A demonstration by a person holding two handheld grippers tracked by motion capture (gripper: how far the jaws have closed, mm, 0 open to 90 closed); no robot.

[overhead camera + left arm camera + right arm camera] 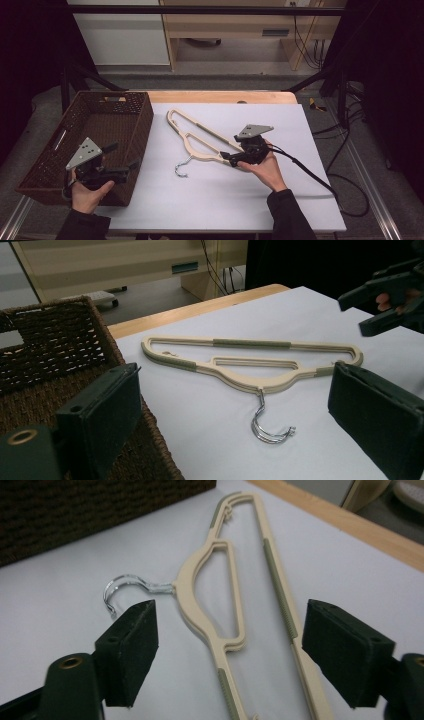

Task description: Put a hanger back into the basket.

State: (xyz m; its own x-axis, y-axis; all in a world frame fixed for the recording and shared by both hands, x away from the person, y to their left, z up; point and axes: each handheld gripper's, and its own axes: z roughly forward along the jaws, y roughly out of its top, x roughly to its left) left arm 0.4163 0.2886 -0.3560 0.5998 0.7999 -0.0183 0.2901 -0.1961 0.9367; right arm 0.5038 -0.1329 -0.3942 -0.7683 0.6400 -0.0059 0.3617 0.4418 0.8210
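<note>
The right tongs (227, 655), wide open, are straddling the beige hanger (227, 605); closing seems next. The left tongs (235, 415) are hovering open, empty.

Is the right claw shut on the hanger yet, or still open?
Open. In the right gripper view the right claw has its jaws spread wide either side of the hanger, which lies flat on the white sheet.
</note>
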